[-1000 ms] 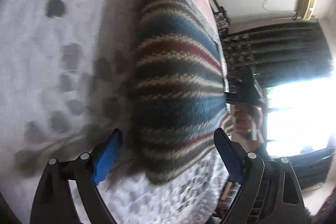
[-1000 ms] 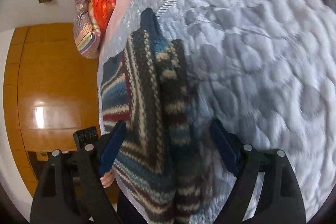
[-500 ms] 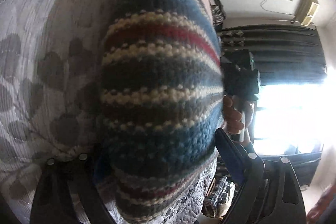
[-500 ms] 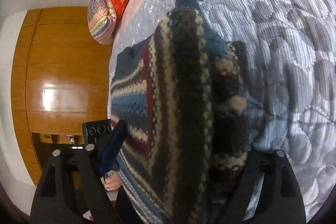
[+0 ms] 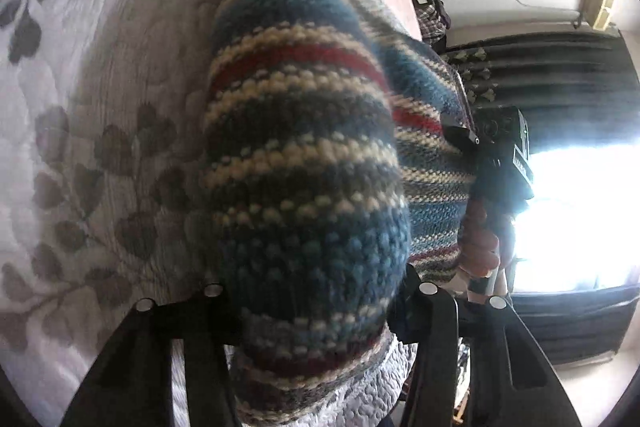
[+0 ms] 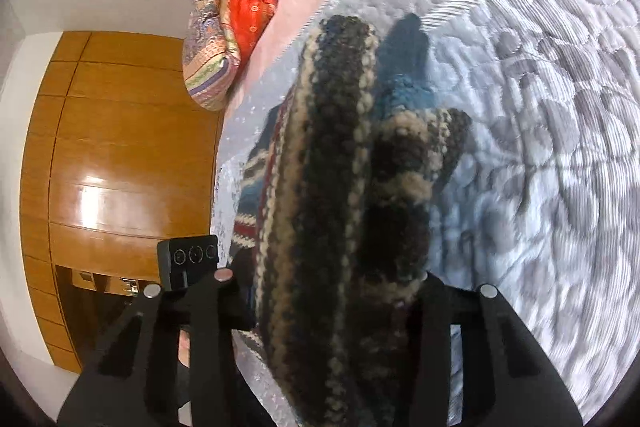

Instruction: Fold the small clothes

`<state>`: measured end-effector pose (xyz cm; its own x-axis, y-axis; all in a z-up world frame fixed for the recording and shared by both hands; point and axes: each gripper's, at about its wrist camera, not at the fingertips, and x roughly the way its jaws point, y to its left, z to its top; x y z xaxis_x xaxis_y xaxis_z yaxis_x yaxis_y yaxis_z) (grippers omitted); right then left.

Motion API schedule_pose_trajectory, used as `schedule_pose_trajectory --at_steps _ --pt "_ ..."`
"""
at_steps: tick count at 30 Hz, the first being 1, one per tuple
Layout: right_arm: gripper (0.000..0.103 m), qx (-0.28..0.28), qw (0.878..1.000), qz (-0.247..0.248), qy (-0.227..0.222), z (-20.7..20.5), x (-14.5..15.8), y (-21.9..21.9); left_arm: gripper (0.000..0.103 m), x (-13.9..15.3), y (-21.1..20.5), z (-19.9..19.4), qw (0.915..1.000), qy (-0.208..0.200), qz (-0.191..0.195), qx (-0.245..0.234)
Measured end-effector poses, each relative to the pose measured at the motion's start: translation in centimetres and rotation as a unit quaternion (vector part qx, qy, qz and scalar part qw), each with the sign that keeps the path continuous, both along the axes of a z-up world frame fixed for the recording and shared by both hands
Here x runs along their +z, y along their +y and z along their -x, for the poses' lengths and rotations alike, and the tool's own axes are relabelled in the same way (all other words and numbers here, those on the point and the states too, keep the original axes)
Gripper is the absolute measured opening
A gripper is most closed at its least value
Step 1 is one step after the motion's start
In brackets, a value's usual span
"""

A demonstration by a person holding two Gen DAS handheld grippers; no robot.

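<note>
Two hand-held grippers each have a fold of one striped knit garment [image 5: 304, 163] between their fingers, and that garment serves as the landmark throughout.

In the left wrist view, the grey quilted bedspread [image 5: 80, 131] with its dark leaf print lies to the left of the garment and under it. The left hand-held gripper [image 5: 308, 291] points forward along the bed from below the garment, its jaws drawn in against a thick bulge of blue, cream, red and dark stripes; the blue pads are buried in the wool, so the grip reads as closed on the fabric. To the right of the garment a person's hand [image 5: 480, 247] is wrapped around a black handle, and above that hand the other gripper's black body touches the garment's far edge. Further right hang dark curtains [image 5: 560, 75] beside a bright window.

In the right wrist view, a wooden wardrobe [image 6: 120, 155] stands well to the left of the garment, and a bundle of orange and patterned cloth [image 6: 228, 11] lies up and to the left of it, on the pink sheet. The right hand-held gripper [image 6: 332, 287] comes in from below, its jaws narrowed onto a raised ridge of the garment [image 6: 336, 187], which stands on edge between them. The bedspread [image 6: 540, 147] stretches away to the right of the garment.
</note>
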<state>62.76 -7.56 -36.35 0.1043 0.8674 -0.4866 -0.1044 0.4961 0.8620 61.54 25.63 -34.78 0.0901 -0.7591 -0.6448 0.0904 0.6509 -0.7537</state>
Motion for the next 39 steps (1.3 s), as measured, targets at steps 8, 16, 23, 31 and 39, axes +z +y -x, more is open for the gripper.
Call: schedule_pose_trajectory --at_steps 8,16,23,31,39 --pt "0.042 0.003 1.000 -0.028 -0.005 5.7 2.6 3.3 0.050 4.4 3.8 5.8 0.9996 -0.023 -0.011 -0.009" --pt "0.042 0.040 0.997 -0.059 0.031 14.0 -0.4 11.0 0.050 3.6 13.2 14.7 0.9997 -0.011 0.004 0.020" --pt "0.048 0.051 0.994 -0.039 0.083 16.9 -6.6 13.4 0.060 -3.1 16.6 18.0 0.9987 0.030 0.007 0.041" --pt "0.062 -0.028 0.998 0.055 -0.012 19.3 1.2 7.7 0.082 1.7 20.1 20.4 0.9839 -0.053 -0.139 0.100" --pt "0.009 0.007 0.986 0.157 -0.062 21.7 2.0 11.7 0.081 5.6 15.8 23.0 0.9912 -0.123 -0.024 0.042"
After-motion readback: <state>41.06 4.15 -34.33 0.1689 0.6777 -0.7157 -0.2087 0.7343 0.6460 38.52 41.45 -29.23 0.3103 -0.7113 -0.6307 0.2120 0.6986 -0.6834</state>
